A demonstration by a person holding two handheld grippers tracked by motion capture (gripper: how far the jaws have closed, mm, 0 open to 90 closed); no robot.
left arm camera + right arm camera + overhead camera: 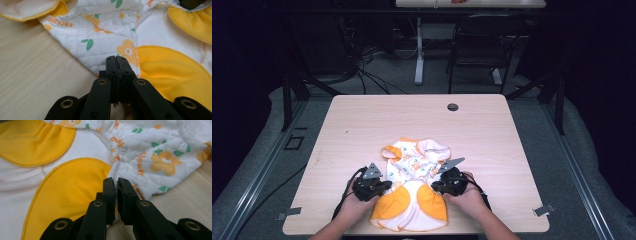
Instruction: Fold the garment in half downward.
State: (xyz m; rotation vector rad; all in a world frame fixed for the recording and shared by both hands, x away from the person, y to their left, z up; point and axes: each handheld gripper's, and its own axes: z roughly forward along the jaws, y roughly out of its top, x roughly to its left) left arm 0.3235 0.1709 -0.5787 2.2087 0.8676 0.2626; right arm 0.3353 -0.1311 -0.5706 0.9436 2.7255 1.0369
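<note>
Roughly midway, I would say, judging by how the baby garment [414, 187] lies near the front edge of the wooden table [362, 130]. It is a small quilted piece, white with orange flowers and green leaves, with 2 yellow panels at the end nearest the person. That near end lies fairly flat and spread; the far end, with its sleeves and collar, is bunched and rumpled, so any smoothing or folding of that part looks not yet done.

A person holds the left gripper [116, 58] at the garment's left edge, beside 1 yellow panel. Its jaws stand pressed together, and in the left gripper view the tips sit right at the cloth's edge; whether a fold of fabric is pinched between them I cannot tell.

On the other side, the right gripper [116, 180] sits at the garment's right edge, where yellow panel meets flowered cloth. Its jaws show a narrow slit between them, and I see no cloth clearly caught there. To my eye neither side has a sure hold.
</note>
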